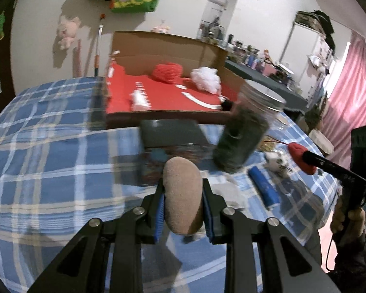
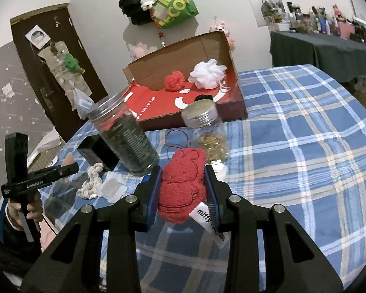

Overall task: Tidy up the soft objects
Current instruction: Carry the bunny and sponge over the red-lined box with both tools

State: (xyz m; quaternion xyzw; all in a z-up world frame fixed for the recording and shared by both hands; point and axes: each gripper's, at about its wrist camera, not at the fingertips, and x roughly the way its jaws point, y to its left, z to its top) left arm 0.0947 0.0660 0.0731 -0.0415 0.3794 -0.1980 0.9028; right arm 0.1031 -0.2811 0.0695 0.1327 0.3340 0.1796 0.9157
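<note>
left gripper (image 1: 183, 207) clamped on tan oval foam sponge (image 1: 183, 195) | right gripper (image 2: 183, 195) clamped on red fuzzy plush toy (image 2: 183, 185) | open cardboard box with red floor (image 1: 158, 97) lies straight ahead, beyond the jars; left looks nearer

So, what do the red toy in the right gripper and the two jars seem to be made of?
Red toy: fuzzy terry-like fabric with stitched outlines and a sewn label. Tall jar: clear and glossy, glass or plastic, I cannot tell which. Small jar: clear body, with a dull silver, ribbed lid, probably metal.
</note>
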